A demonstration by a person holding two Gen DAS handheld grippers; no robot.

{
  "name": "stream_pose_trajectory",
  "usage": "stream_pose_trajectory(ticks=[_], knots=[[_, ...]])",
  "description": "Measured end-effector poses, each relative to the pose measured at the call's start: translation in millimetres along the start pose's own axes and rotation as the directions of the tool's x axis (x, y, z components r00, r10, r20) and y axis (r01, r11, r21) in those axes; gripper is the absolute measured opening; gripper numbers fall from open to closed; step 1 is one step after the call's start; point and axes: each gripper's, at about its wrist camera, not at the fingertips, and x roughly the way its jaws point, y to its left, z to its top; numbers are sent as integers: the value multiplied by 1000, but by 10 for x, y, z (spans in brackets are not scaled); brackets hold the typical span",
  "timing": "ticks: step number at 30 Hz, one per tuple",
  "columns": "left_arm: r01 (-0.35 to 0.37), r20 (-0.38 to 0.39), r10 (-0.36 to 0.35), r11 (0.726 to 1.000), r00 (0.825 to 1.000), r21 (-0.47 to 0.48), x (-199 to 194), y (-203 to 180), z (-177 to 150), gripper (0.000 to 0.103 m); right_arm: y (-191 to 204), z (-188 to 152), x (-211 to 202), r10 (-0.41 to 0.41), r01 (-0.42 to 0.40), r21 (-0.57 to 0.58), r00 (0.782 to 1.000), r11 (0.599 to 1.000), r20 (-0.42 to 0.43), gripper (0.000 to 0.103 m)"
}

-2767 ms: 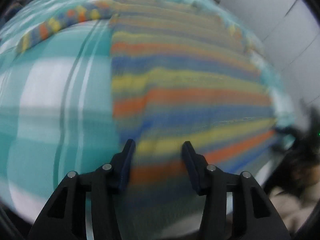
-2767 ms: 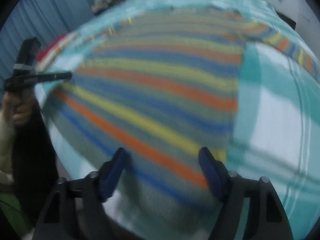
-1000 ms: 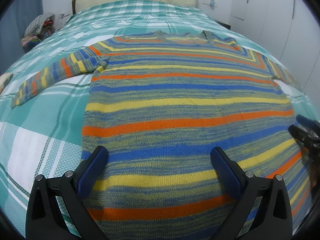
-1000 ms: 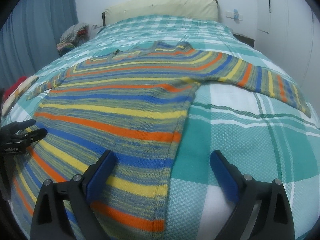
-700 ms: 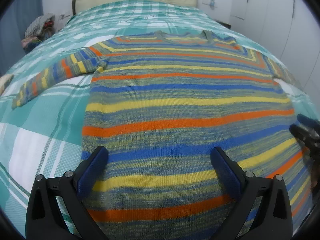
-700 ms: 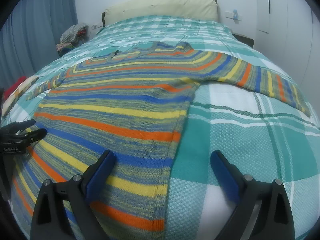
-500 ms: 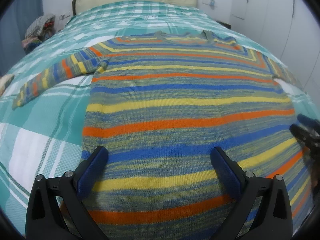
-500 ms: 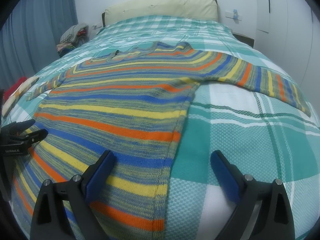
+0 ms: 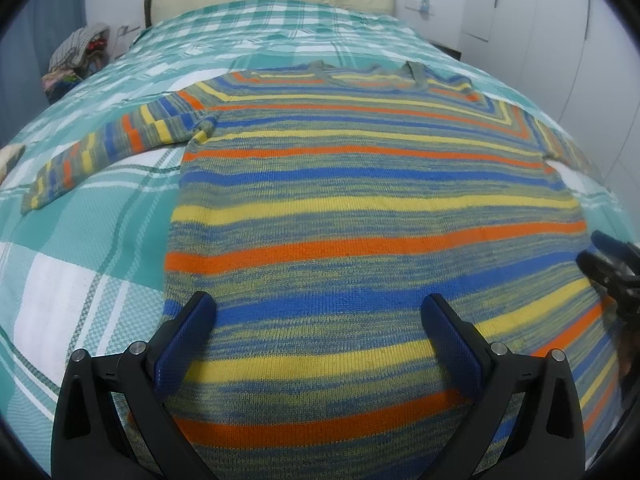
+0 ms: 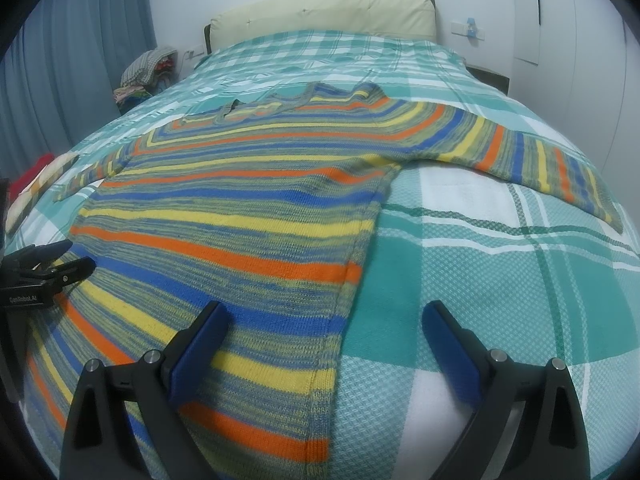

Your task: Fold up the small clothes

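Observation:
A striped knit sweater [image 9: 360, 200] in orange, yellow, blue and grey-green lies flat and spread out on the bed, collar far, hem near, both sleeves out to the sides. It also shows in the right wrist view [image 10: 240, 216]. My left gripper [image 9: 320, 316] is open and empty, hovering over the hem's left part. My right gripper [image 10: 324, 320] is open and empty above the sweater's right side seam near the hem. The right gripper's tips show at the right edge of the left wrist view [image 9: 612, 268], and the left gripper shows at the left edge of the right wrist view [image 10: 44, 268].
The bed has a teal and white checked cover [image 10: 500, 280] and a cream headboard [image 10: 320, 12]. A pile of clothes [image 10: 146, 72] sits at the far left by blue curtains [image 10: 60, 60]. Folded items [image 10: 36, 184] lie at the bed's left edge. White wardrobe doors [image 9: 560, 40] stand on the right.
Since 2.8 s ago both grippers pulled back and opened wider, and the sweater now lies spread flat. Over the last second nothing has visibly moved.

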Motion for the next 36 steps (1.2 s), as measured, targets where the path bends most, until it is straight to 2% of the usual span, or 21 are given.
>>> stream_pose_trajectory(ticks=[36], knots=[[3,-3,-3,1000,1000,-1,7,21,11,103,17,7,23,-2,2,-10,1000,1000,-8,100]])
